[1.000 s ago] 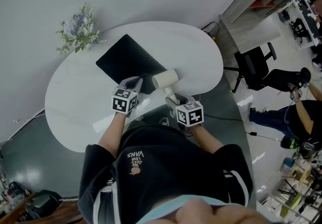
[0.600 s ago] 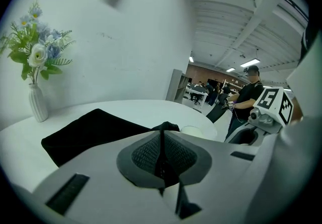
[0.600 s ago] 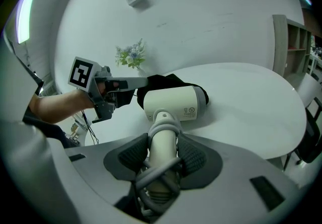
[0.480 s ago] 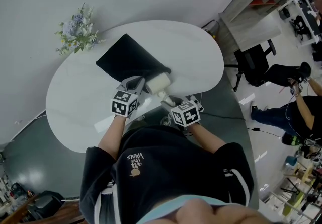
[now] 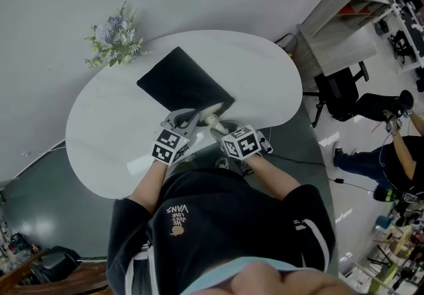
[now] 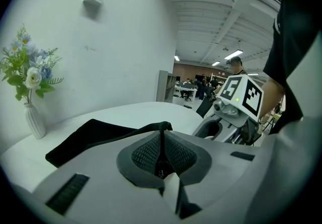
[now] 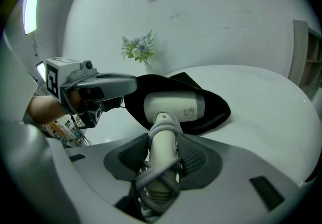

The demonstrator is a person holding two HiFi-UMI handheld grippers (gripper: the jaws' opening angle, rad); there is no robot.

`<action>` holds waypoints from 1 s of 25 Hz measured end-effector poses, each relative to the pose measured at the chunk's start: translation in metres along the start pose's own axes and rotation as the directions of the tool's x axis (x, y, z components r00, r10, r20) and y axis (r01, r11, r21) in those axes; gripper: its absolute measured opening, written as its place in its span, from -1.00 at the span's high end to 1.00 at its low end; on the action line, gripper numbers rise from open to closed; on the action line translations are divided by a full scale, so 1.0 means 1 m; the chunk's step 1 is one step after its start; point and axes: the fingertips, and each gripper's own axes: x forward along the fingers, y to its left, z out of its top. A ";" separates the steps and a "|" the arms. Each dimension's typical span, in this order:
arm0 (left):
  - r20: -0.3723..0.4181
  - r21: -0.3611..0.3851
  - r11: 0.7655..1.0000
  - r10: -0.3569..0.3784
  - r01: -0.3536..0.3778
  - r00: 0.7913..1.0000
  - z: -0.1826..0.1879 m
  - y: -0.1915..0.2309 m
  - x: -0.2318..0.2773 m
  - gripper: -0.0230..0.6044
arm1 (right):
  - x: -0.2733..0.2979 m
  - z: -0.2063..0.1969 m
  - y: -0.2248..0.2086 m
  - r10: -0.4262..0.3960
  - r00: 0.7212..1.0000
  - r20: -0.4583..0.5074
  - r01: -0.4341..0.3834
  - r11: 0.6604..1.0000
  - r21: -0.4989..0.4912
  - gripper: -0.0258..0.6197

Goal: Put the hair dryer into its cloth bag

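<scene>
Now the left tongs (image 6: 162,142) pinch the rim of the cloth bag (image 5: 179,81). Meanwhile the right tongs (image 7: 163,155) clasp the hair dryer (image 7: 173,106) by its handle, barrel at the bag's mouth.

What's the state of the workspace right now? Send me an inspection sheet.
Surface: white rounded table, glossy top.
Job's things: black cloth bag lies on the table, near edge lifted; hair dryer has its head at the bag's mouth.
Clutter: vase of flowers at the table's far-left edge.
Grippers: left gripper shut on the bag's edge; right gripper shut on the hair dryer's handle.
Cables: cord wound round the handle.
Surroundings: white wall behind; office chair and a seated person to the right.
</scene>
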 end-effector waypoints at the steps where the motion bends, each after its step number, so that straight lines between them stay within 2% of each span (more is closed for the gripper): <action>1: -0.001 0.020 1.000 -0.003 0.003 1.000 -0.002 -0.001 -0.001 0.81 | 0.003 0.003 0.002 0.004 1.000 0.000 -0.004 1.000 -0.006 0.30; 11: -0.016 0.131 0.989 -0.072 0.073 0.997 -0.013 -0.016 -0.016 0.81 | 0.021 0.029 0.010 0.034 0.999 -0.015 -0.035 0.998 -0.051 0.31; 25: 0.030 0.109 0.987 -0.118 0.114 0.993 -0.016 -0.029 -0.024 0.81 | 0.035 0.047 0.011 0.042 0.999 -0.016 -0.043 0.997 -0.063 0.32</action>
